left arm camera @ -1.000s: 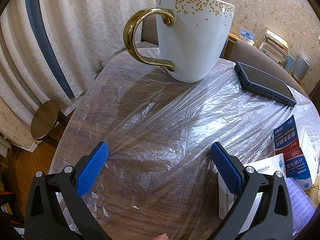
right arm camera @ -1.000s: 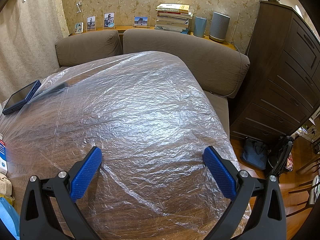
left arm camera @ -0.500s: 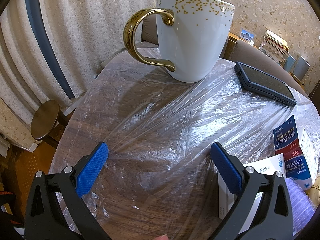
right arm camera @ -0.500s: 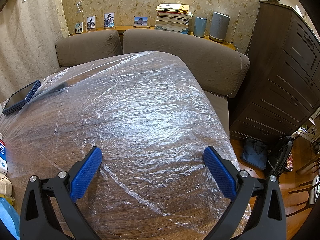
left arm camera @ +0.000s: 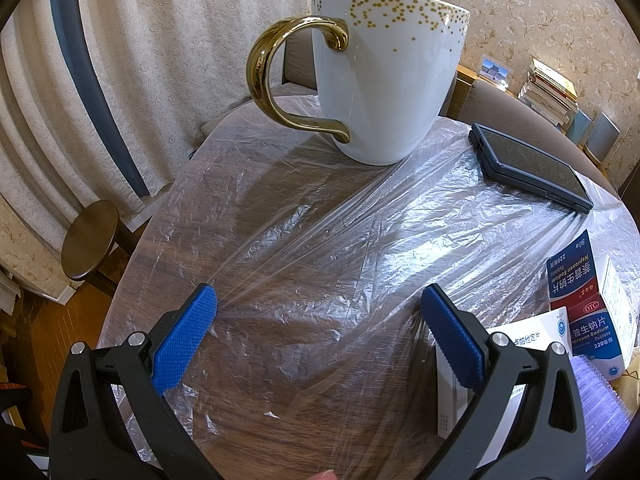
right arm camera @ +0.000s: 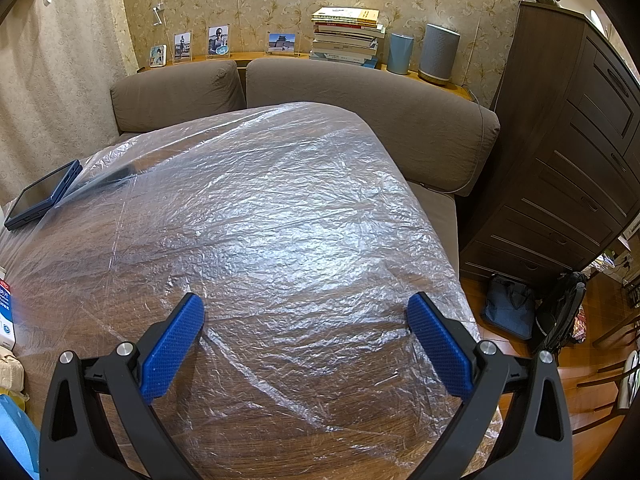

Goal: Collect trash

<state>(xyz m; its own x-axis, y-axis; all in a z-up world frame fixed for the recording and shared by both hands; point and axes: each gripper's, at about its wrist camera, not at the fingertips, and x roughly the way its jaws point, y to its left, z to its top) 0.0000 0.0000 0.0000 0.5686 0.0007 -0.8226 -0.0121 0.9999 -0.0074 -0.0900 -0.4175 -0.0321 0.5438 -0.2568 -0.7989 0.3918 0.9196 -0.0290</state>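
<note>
A clear plastic sheet covers the round wooden table. My left gripper hovers open over it, nothing between its blue pads. To its right lie a blue and red medicine box and a white box, the latter partly behind the right finger. In the right wrist view, my right gripper stands open above the plastic sheet near the table's right side. The medicine box shows at the left edge, with crumpled beige paper and something blue below it.
A white mug with a gold handle stands at the far side. A dark tablet lies to its right, also seen as tablet. A brown sofa runs behind the table, a dark dresser at right, a stool at left.
</note>
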